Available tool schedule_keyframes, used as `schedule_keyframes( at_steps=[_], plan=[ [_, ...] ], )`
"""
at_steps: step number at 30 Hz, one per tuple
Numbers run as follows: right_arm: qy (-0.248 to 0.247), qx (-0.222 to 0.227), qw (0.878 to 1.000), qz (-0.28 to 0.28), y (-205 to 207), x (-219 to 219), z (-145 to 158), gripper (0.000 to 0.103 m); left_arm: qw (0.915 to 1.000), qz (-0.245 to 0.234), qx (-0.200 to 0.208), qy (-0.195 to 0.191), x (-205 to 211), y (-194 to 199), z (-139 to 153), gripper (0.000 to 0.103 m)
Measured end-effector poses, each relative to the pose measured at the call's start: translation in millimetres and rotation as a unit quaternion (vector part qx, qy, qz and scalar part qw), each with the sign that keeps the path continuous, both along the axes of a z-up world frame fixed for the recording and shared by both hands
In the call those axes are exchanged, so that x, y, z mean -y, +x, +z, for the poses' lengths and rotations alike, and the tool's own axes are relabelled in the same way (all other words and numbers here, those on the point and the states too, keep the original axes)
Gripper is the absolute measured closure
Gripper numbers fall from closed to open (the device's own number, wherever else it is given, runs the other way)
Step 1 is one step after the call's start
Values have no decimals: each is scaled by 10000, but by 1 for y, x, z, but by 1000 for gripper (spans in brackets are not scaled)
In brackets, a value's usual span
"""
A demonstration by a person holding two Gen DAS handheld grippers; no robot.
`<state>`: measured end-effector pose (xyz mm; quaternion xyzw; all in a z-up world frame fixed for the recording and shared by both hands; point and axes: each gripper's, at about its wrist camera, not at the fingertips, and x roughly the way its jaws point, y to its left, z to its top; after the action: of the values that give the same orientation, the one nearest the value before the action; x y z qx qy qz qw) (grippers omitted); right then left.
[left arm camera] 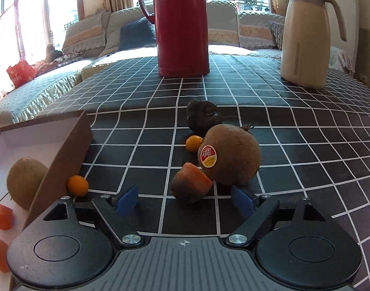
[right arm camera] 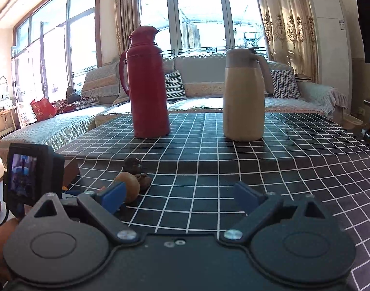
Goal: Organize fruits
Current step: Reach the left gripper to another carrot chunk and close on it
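In the left wrist view my left gripper (left arm camera: 185, 200) is open, low over the checked tablecloth. Just ahead between its blue pads lies a carrot chunk (left arm camera: 191, 185), touching a brown kiwi with a sticker (left arm camera: 229, 155). A small orange kumquat (left arm camera: 194, 143) and a dark wrinkled fruit (left arm camera: 203, 117) lie behind. Another kumquat (left arm camera: 77, 185) rests against the brown box (left arm camera: 63, 160). The box holds a kiwi (left arm camera: 25, 184) and carrot pieces (left arm camera: 0, 214). My right gripper (right arm camera: 182, 197) is open and empty; the kiwi (right arm camera: 130, 186) and dark fruits (right arm camera: 132, 165) lie ahead to its left.
A red thermos (left arm camera: 182, 24) and a beige jug (left arm camera: 306, 41) stand at the far side of the table. The left gripper's camera unit (right arm camera: 32, 179) shows at the left of the right wrist view. A sofa lies beyond the table.
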<state>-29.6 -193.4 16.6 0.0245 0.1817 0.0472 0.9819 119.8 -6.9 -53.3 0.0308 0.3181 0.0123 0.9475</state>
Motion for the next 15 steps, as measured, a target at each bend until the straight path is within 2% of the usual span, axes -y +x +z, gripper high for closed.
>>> schedule_keyframes(
  at_steps=[6,7,9,10,11,15],
  plan=[
    [60,11,10000,-22,0,3,0,8,9999,-27,-12,145,8,13,0,19],
    [60,27,10000,-18,-1,2,0,8,9998,-51,4,175,10,13,1,22],
    [70,43,10000,-1,-1,1,0,8,9998,-184,13,95,13,10,2,61],
    [74,42,10000,8,-1,0,0,8,9997,-172,-9,144,17,9,5,66],
    [72,46,10000,10,-1,0,0,8,9997,-132,-45,208,20,9,6,66],
    [63,37,10000,23,-1,0,-1,8,9999,-107,-68,60,16,12,8,66]
  ],
)
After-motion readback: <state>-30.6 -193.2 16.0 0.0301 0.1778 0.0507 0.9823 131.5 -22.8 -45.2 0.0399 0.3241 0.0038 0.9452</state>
